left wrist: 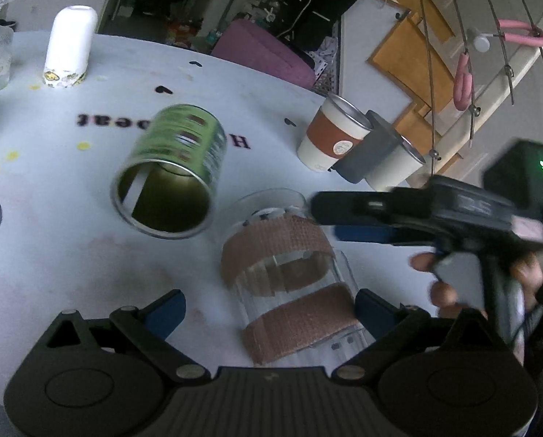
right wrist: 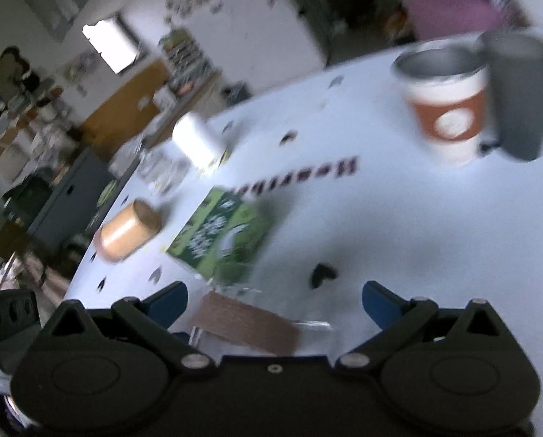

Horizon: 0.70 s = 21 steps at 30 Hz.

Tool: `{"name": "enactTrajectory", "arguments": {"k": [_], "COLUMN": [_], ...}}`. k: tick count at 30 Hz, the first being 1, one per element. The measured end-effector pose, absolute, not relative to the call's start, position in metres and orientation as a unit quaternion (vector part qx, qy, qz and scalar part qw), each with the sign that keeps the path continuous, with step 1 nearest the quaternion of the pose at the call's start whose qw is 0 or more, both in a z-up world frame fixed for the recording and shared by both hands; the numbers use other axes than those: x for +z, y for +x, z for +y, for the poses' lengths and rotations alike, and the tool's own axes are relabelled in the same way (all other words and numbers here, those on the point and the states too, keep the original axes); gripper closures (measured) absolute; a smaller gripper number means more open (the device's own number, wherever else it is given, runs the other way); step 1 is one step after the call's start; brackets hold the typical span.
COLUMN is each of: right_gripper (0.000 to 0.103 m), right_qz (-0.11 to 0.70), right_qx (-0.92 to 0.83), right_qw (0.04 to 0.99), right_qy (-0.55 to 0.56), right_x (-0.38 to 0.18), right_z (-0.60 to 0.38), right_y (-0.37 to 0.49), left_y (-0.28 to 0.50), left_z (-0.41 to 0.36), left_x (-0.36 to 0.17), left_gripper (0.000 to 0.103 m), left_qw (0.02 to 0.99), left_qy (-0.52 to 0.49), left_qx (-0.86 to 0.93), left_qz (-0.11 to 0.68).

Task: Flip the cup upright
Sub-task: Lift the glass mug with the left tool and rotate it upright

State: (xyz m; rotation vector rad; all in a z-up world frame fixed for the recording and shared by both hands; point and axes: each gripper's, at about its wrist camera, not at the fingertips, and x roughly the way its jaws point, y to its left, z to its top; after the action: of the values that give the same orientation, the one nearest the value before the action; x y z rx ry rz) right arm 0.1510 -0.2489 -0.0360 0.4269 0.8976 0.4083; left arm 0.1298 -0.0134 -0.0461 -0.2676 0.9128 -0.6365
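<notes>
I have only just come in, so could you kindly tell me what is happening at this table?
A person holds a gripper in each hand. The left gripper is open around a clear glass cup with brown fabric bands, not visibly clamped on it. The right gripper is beside it and appears open. A green tin can lies on its side on the white table; a white paper cup with an orange sleeve stands beyond.

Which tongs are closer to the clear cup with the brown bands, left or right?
Left. The left tongs sit open on either side of the clear cup. The right tongs hover just beside it on the right, also open, not around it.
</notes>
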Motion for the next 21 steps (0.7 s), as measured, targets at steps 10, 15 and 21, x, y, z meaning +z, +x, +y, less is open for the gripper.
{"name": "enactTrajectory", "arguments": {"k": [10, 15, 21], "right_gripper": [0.004, 0.022, 0.022], "right_qz": [0.506, 0.509, 0.484], "right_qx": [0.249, 0.267, 0.242], "right_qw": [0.795, 0.782, 0.812], "right_qy": [0.222, 0.239, 0.219], "right_x": [-0.066, -0.062, -0.047], "right_z": [-0.235, -0.237, -0.241], "right_y": [0.191, 0.190, 0.185], "left_y": [0.128, 0.126, 0.123], "left_z": [-0.008, -0.009, -0.010], "left_x": [-0.046, -0.046, -0.043], "left_gripper": [0.005, 0.005, 0.005], "left_qw": [0.845, 0.845, 0.848], "left_qy": [-0.131, -0.132, -0.137], "left_qx": [-0.295, -0.295, -0.293], "left_qz": [0.427, 0.426, 0.419]}}
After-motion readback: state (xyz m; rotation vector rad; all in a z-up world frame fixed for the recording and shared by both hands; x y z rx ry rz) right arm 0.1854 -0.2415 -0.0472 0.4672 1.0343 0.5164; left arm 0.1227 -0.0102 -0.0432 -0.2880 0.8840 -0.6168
